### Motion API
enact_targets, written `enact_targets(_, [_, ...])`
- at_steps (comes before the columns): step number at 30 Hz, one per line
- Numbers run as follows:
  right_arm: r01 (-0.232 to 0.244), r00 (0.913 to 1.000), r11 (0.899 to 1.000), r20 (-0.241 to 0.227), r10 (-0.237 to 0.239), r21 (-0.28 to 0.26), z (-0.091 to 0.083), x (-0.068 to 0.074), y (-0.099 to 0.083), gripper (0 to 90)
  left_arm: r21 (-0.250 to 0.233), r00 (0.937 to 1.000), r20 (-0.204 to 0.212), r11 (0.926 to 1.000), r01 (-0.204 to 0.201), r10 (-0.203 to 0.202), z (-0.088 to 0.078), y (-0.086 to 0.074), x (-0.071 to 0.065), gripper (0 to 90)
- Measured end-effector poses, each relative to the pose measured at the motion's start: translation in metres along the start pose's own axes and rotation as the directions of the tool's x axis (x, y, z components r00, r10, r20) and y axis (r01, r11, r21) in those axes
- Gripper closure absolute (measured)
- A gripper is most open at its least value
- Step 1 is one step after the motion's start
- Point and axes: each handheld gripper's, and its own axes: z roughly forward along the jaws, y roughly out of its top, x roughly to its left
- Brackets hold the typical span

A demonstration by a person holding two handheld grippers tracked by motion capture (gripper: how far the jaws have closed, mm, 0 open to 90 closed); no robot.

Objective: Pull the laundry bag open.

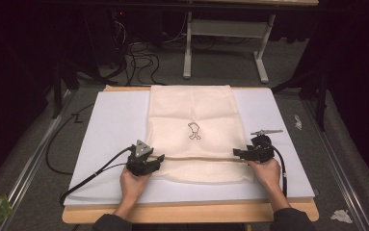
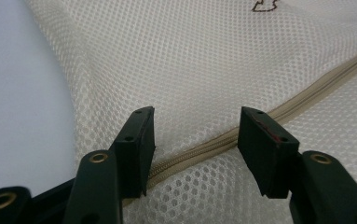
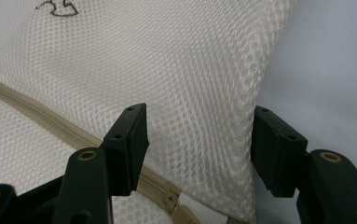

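- Here, a cream mesh bag lies flat at mid-frame on a pale sheet covering a wooden table.
- Its zipper crosses the bag's lower part.
- The left gripper, lower left, has its jaws spread over the zipper's end.
- The right gripper, lower right, is spread at the bag's edge, pinching nothing.
- Grey floor, cables and a white table frame fill the dark upper frame.

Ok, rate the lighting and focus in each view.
High view: white board evenly lit, surroundings dark, slightly soft. Left gripper view: mesh laundry bag crisp, near jaws softer. Right gripper view: zipper and mesh sharp, no glare.
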Motion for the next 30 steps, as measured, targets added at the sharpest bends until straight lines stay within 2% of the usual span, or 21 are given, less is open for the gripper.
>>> enact_targets(3, [-0.007, 1.0, 1.0, -0.006, 0.007, 0.014, -0.002, 0.0, -0.002, 42.7, 0.025, 0.9995, -0.017, 0.9993, -0.028, 0.028, 0.003, 0.001, -0.004, 46.7])
enact_targets(9, [-0.004, 0.9998, 0.999, -0.018, 0.005, 0.039, 0.004, 0.005, 0.001, 44.6, 0.042, 0.9997, -0.012, 0.9989, -0.019, 0.019, 0.005, 0.001, -0.003, 47.7])
enact_targets(14, [0.026, 0.9996, 0.998, -0.016, -0.025, 0.061, 0.002, 0.004, 0.0, 51.3, 0.053, 0.9995, -0.022, 0.9983, -0.024, 0.025, 0.006, 0.001, -0.004, 48.0])
enact_targets(16, [0.05, 0.9987, 0.996, 0.007, -0.05, 0.069, 0.002, 0.006, 0.0, 54.6, 0.054, 0.9989, -0.03, 0.9979, -0.035, 0.037, 0.007, 0.002, -0.005, 48.1])
enact_targets(17, [0.08, 0.9955, 0.993, 0.044, -0.084, 0.085, 0.003, 0.01, 0.0, 58.0, 0.054, 0.9984, -0.036, 0.9977, -0.041, 0.043, 0.006, 0.002, -0.006, 48.1])
enact_targets(18, [0.097, 0.9929, 0.991, 0.059, -0.103, 0.09, 0.003, 0.012, 0.001, 59.7, 0.052, 0.9978, -0.04, 0.9974, -0.05, 0.052, 0.006, 0.001, -0.007, 48.3])
enact_targets(20, [0.131, 0.9869, 0.986, 0.082, -0.139, 0.103, 0.003, 0.013, 0.001, 70.9, 0.053, 0.9977, -0.041, 0.9973, -0.052, 0.054, 0.006, 0.001, -0.007, 48.6])
enact_targets(23, [0.135, 0.9882, 0.986, 0.059, -0.141, 0.101, 0.003, 0.012, 0.002, 84.5, 0.053, 0.9978, -0.04, 0.9973, -0.051, 0.053, 0.006, 0.002, -0.007, 48.6])
enact_targets(26, [0.154, 0.9869, 0.985, 0.036, -0.157, 0.075, 0.002, 0.01, 0.002, 87.7, 0.054, 0.9983, -0.035, 0.9975, -0.045, 0.047, 0.006, 0.002, -0.006, 48.7])
enact_targets(30, [0.116, 0.9932, 0.993, -0.01, -0.116, 0.027, -0.006, 0.005, 0.002, 88.4, 0.055, 0.9986, -0.03, 0.9976, -0.041, 0.043, 0.005, 0.002, -0.005, 48.9])
